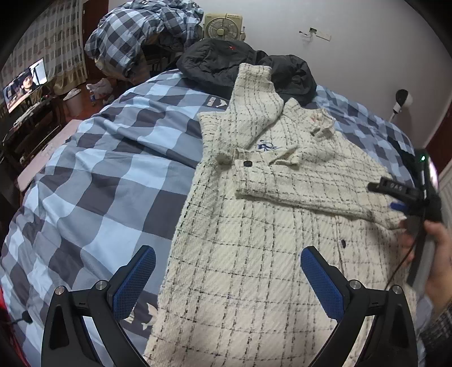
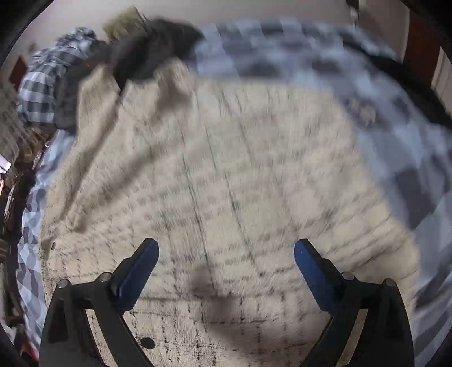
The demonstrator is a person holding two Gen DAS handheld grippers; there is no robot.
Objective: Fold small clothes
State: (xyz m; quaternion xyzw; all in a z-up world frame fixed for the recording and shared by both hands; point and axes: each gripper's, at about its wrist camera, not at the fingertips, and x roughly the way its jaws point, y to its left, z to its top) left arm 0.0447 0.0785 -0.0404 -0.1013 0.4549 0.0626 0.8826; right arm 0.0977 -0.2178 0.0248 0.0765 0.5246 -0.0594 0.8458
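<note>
A cream tweed jacket (image 1: 254, 231) with a thin black check lies flat on the blue checked bed cover (image 1: 99, 180), both sleeves folded across its chest. My left gripper (image 1: 228, 255) hovers above the jacket's lower left part, open, nothing between its blue pads. In the left wrist view the right gripper (image 1: 395, 197) shows at the right edge, held by a hand (image 1: 435, 254) over the jacket's right side. The right wrist view is blurred: my right gripper (image 2: 226, 247) stands open wide over the jacket (image 2: 226, 169), holding nothing.
A black padded jacket (image 1: 226, 65) lies beyond the collar, with a heap of blue checked bedding (image 1: 141, 31) and a fan (image 1: 223, 26) behind it. A lit screen (image 1: 24, 82) stands at far left. A white camera (image 1: 402, 100) stands by the right wall.
</note>
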